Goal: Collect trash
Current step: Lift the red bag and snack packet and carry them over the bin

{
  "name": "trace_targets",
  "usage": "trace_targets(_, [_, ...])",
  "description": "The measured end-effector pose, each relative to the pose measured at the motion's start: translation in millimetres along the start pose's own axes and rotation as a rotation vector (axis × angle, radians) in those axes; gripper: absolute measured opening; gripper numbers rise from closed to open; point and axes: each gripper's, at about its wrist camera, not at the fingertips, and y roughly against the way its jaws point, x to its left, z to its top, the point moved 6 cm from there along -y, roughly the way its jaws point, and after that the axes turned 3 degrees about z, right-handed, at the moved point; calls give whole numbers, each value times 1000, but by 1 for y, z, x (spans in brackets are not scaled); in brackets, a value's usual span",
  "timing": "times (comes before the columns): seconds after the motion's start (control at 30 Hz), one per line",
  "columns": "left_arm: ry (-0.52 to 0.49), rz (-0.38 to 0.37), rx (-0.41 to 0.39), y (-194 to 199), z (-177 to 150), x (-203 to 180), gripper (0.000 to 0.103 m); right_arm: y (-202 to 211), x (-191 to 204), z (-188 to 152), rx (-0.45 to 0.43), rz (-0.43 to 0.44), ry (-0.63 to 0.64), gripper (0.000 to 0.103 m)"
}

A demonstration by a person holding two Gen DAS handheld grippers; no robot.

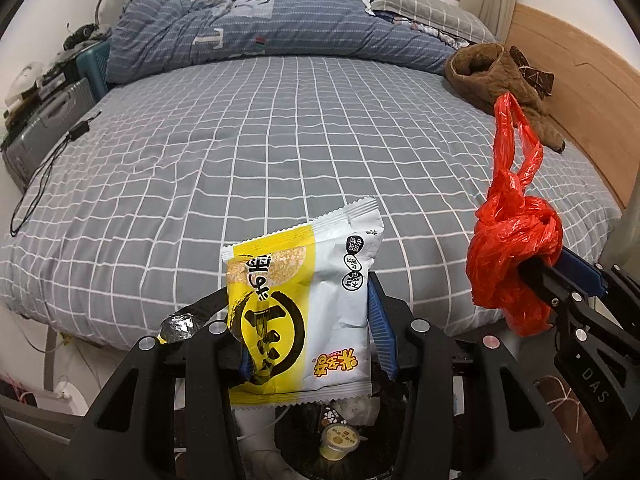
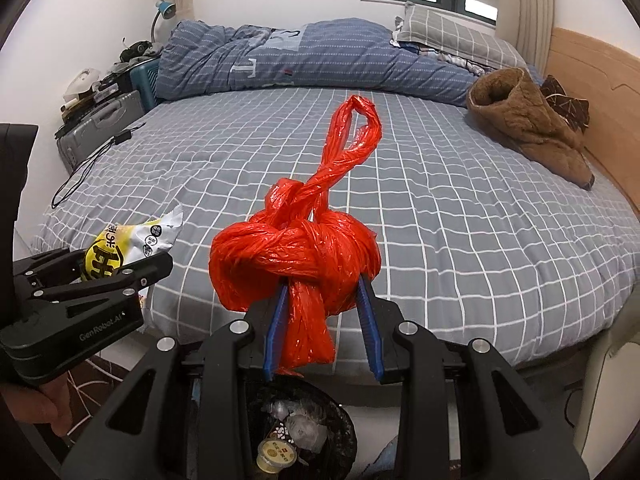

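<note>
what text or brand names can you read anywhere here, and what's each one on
"GenRobot.AI": side of the left claw, right wrist view.
"DAS": body of the right claw, left wrist view; any further letters are out of view.
"T": a pale patch on the blue duvet.
Snack packet: large Chinese print, upside down; I can't read it reliably.
Small yellow cup in the bin: label too small to read.

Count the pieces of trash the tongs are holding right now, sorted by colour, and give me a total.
Yellow and white: 1, the snack wrapper in the left tongs.
Red: 1, the knotted plastic bag in the right tongs.
Total: 2.
</note>
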Motion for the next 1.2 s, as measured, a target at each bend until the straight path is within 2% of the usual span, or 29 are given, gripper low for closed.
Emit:
trace_targets(0.33, [3,7,-1,17,-21,6,45,14,10,-22,16,1,8,32])
trace_targets(1.2, [12,12,47,29,-109,5,45,25,37,-102,95,25,-4,32])
